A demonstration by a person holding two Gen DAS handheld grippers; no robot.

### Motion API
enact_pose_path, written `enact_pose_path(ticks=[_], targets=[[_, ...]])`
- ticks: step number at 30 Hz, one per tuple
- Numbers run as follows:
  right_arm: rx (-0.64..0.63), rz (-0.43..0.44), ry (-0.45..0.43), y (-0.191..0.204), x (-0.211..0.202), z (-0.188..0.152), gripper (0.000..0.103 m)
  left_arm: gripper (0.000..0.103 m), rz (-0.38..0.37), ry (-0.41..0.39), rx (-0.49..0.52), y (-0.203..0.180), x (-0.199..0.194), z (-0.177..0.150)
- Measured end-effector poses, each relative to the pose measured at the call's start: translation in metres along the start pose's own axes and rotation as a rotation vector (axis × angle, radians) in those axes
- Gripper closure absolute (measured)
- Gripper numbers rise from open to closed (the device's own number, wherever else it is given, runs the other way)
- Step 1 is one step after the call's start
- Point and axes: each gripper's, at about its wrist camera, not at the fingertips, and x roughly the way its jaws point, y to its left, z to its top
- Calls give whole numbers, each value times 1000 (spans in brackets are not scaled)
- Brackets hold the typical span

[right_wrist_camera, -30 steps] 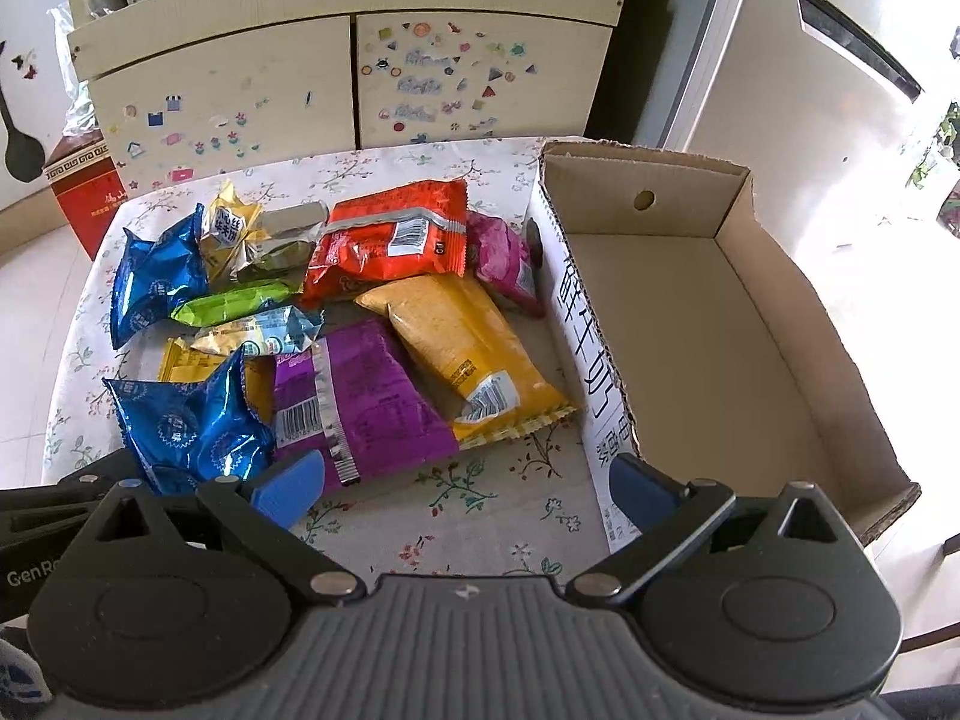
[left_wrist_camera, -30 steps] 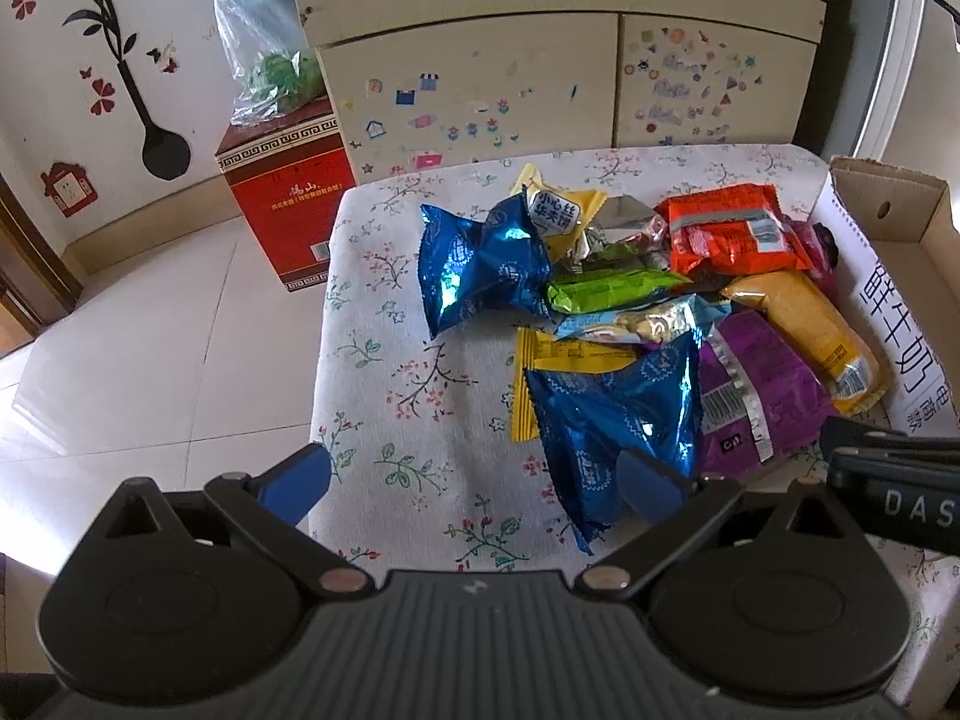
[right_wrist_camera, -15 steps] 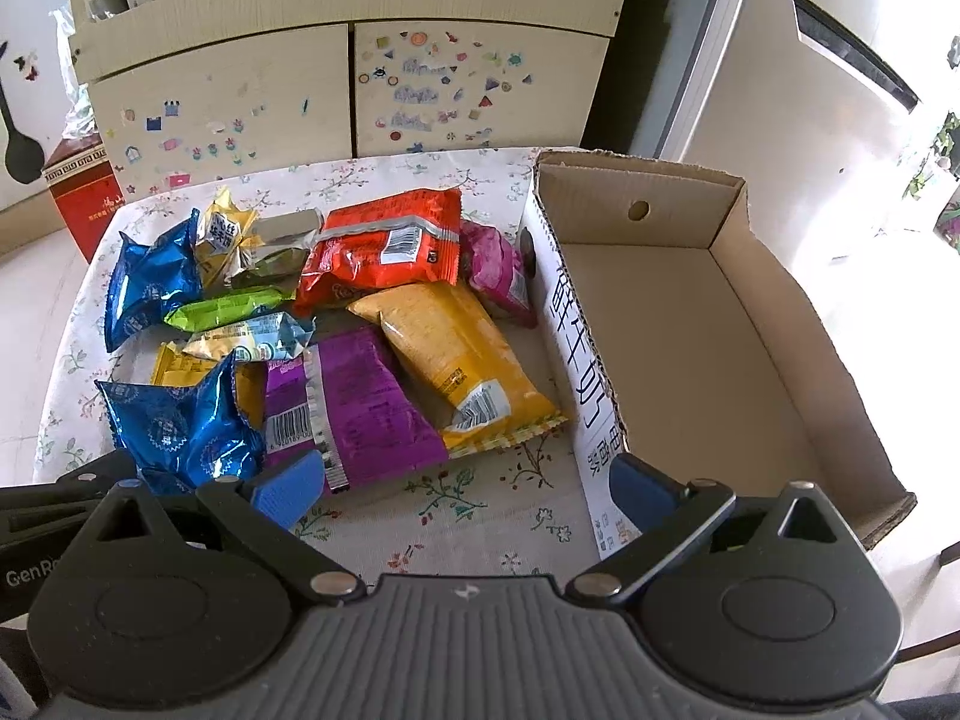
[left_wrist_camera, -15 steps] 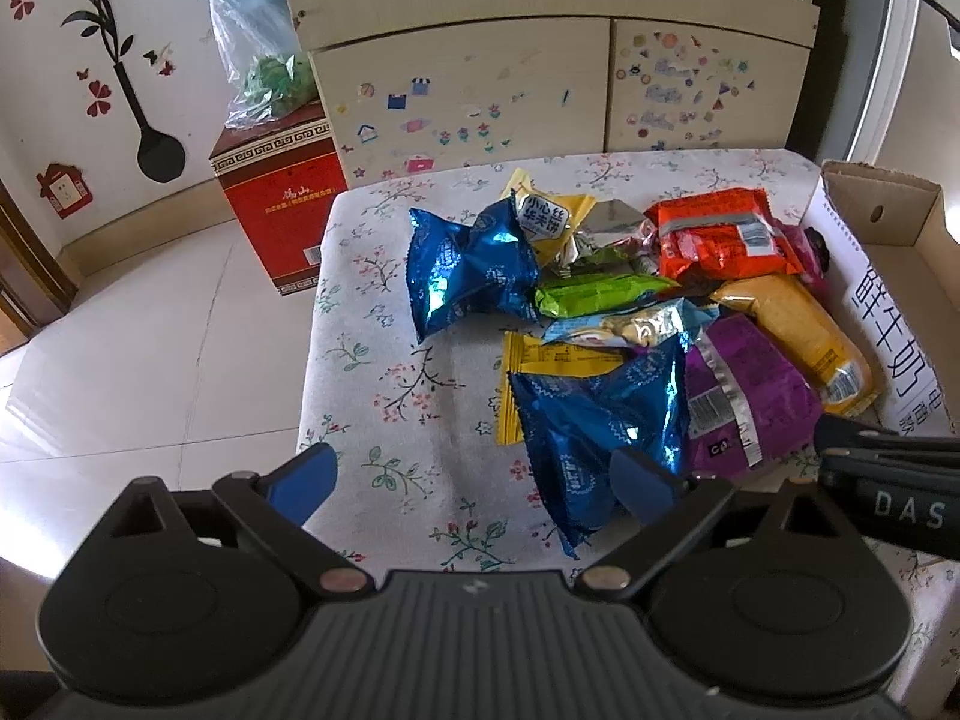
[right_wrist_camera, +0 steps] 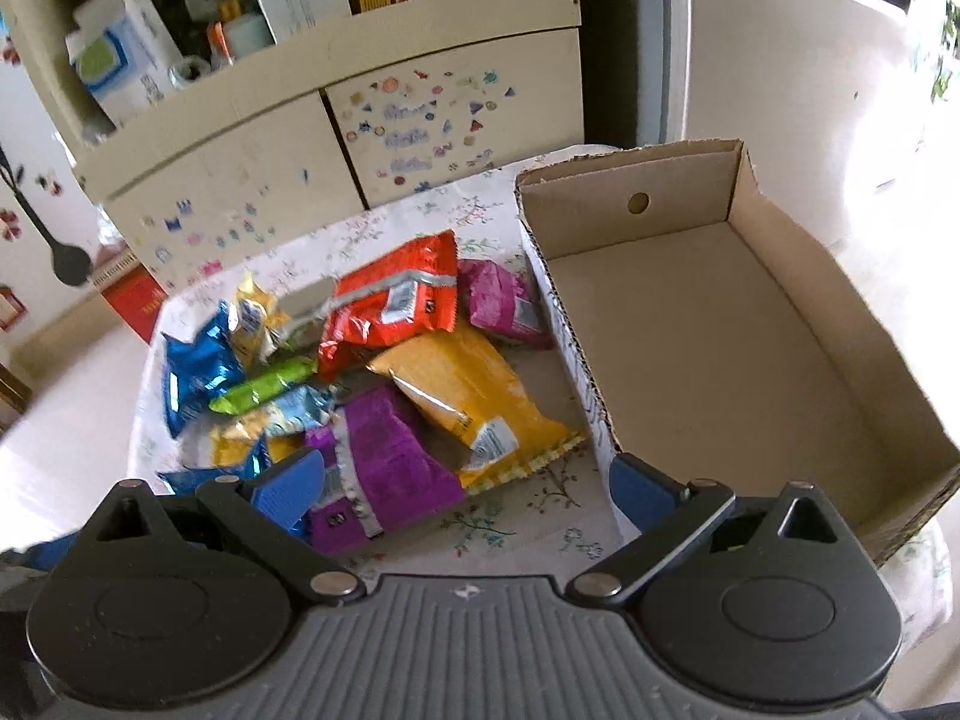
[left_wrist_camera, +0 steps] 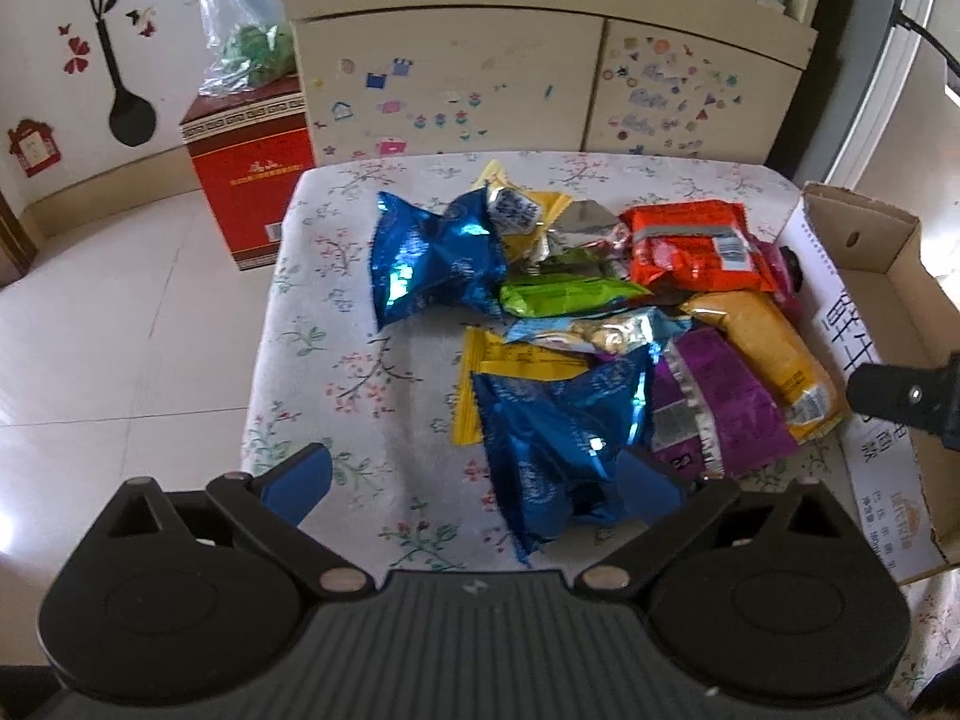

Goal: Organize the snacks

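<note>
Cardboard box [right_wrist_camera: 780, 360] abuts the snack pile [right_wrist_camera: 384, 372], apparently; both tongs gape.

A lived-in family home, most likely a living or dining room.

At twelve o'clock stands a cream cabinet [left_wrist_camera: 540, 78] whose doors are dotted with children's stickers [left_wrist_camera: 390, 105], its open top crammed with boxes and bottles [right_wrist_camera: 240, 12]. At ten o'clock the wall carries a black spoon decal [left_wrist_camera: 129, 102] with red flowers. A red gift carton [left_wrist_camera: 249, 174] sits on the pale tiled floor [left_wrist_camera: 120, 324], a knotted plastic bag [left_wrist_camera: 246, 42] on top. In the foreground, a floral tablecloth [left_wrist_camera: 336, 360] covers a small table.
</note>
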Motion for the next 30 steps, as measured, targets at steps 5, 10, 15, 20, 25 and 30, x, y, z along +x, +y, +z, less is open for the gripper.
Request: enact_pose_path(ticks=[5,10,15,20,25,30], targets=[[15,51,0,-3,0,1,0,3,-25,14,-34,-4,12,2],[24,100,0,-5,-1,1,0,3,-18,-17,-22,-15,22,5],[49,143,4,-9,0,0,2,3,-25,-27,-20,-24,35,4],[88,183,14,-14,4,-1,7,13,-28,-47,-17,-25,41,0],[115,226,30,-14,12,-1,14,29,-31,-47,-17,-17,40,-7],[78,249,42,-6,22,-2,19,32,-64,-38,-48,-2,32,-14]])
